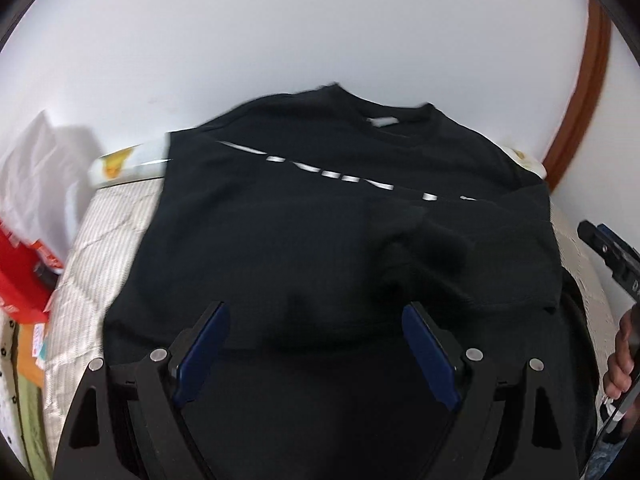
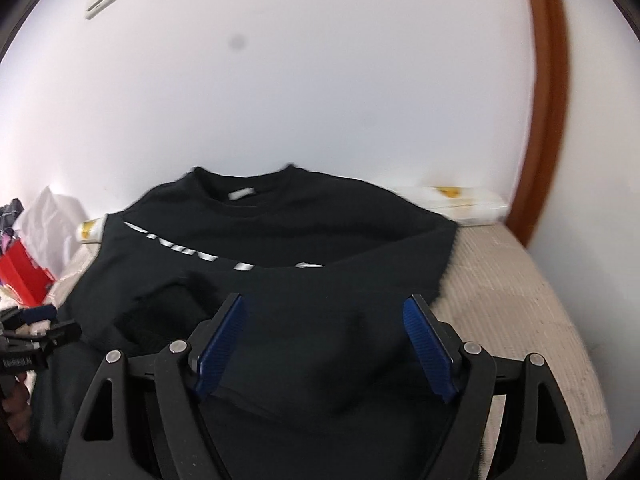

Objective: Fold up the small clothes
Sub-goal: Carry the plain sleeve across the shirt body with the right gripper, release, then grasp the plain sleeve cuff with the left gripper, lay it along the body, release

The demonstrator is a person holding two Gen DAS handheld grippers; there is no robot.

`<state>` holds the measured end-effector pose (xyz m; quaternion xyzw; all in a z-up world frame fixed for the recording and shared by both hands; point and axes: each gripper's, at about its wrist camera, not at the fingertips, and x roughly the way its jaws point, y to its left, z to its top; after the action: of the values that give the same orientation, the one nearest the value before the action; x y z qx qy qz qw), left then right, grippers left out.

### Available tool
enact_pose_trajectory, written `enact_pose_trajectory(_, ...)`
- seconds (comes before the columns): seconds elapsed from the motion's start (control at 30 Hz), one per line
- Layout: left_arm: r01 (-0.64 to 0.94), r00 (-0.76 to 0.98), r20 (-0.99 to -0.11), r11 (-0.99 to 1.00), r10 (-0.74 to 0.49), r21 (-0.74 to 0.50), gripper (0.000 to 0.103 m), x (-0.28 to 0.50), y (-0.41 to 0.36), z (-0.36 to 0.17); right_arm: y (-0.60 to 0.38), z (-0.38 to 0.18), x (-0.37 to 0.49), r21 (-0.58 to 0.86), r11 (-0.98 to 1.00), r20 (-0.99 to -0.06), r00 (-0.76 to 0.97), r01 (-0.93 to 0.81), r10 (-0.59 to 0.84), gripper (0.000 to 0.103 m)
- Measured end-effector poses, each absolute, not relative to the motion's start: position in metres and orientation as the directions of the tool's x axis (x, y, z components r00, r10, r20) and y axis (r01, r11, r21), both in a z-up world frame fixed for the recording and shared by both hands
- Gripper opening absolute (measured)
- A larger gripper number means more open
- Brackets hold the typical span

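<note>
Your left gripper [image 1: 316, 344] and right gripper [image 2: 326, 342] both hang spread and empty, because the black shirt [image 1: 320, 216] lies beneath and ahead of them, sleeves folded in.

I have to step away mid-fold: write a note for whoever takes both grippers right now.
Left gripper: open, empty, over the shirt's near half.
Right gripper: open, nothing between the pads.
Black shirt: on the bed, collar toward the wall, white lettering up.
Done: one side looks folded inward, its sleeve lying across the body.
Left: the other side, then the bottom-to-collar fold.
</note>
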<state>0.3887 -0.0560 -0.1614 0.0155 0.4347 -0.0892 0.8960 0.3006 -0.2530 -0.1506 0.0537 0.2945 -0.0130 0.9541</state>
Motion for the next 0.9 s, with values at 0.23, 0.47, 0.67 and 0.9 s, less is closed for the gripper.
enact_pose_trajectory(0.23, 0.256, 0.591, -0.785, 0.966, -0.184, -0.034, 0.087, 0.4, -0.103, -0.176, -0.288, -0.184, 0.299, 0.125, 0.987, -0.596, 0.803, 0.1, -0.006, 0.08)
enact_pose_trajectory(0.47, 0.37, 0.629, -0.775, 0.901, -0.066, 0.224, 0.087, 0.392, -0.159, -0.197, -0.3, -0.205, 0.304, 0.154, 0.982, -0.604, 0.797, 0.105, 0.01, 0.08)
enact_pose_trajectory(0.67, 0.342, 0.63, -0.776, 0.906, -0.022, 0.252, 0.087, 0.411, -0.174, -0.208, -0.301, -0.21, 0.303, 0.151, 0.984, -0.598, 0.801, 0.096, 0.013, 0.08)
enact_pose_trajectory(0.9, 0.329, 0.602, -0.799, 0.916, -0.016, 0.23, 0.092, 0.424, -0.174, -0.22, -0.3, -0.217, 0.307, 0.175, 0.982, -0.598, 0.801, 0.078, 0.043, 0.08)
